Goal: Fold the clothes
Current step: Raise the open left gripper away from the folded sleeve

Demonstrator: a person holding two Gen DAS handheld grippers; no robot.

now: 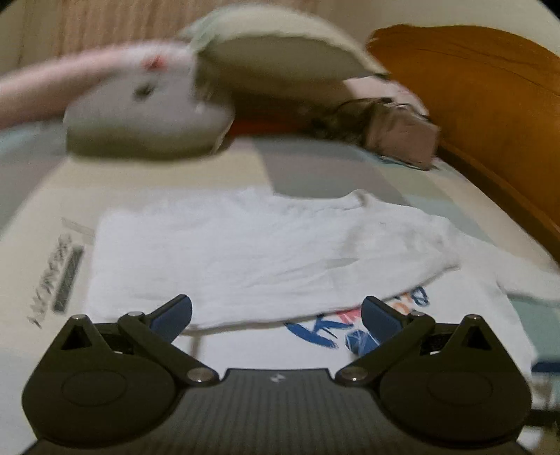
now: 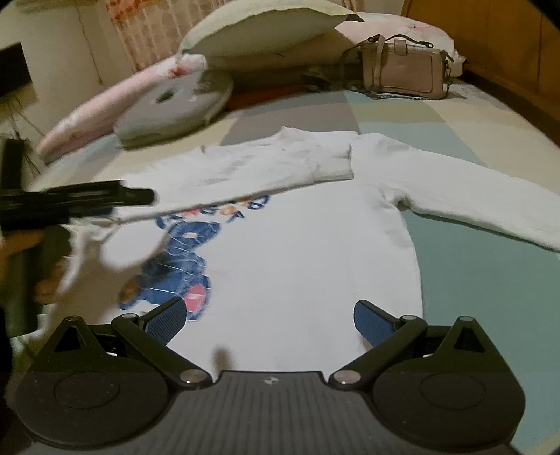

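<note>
A white long-sleeved sweatshirt [image 2: 297, 245] with a blue print [image 2: 182, 266] lies flat on the bed, neck away from me. One sleeve [image 2: 262, 168] is folded across the chest; the other sleeve [image 2: 472, 196] stretches out to the right. My right gripper [image 2: 269, 322] hovers open over the hem, nothing between its fingers. My left gripper [image 1: 276, 316] is open too, over the sweatshirt [image 1: 245, 252] beside the folded sleeve's edge. In the right wrist view the left gripper [image 2: 143, 198] shows blurred at the garment's left side.
A patchwork bedsheet [image 2: 472, 280] covers the bed. Behind the sweatshirt lie a large pillow [image 2: 266, 31], a round grey cushion [image 2: 175, 105] and a pink handbag [image 2: 402, 70]. A wooden headboard [image 1: 472, 105] runs along the right. A person's hand is blurred at the left edge.
</note>
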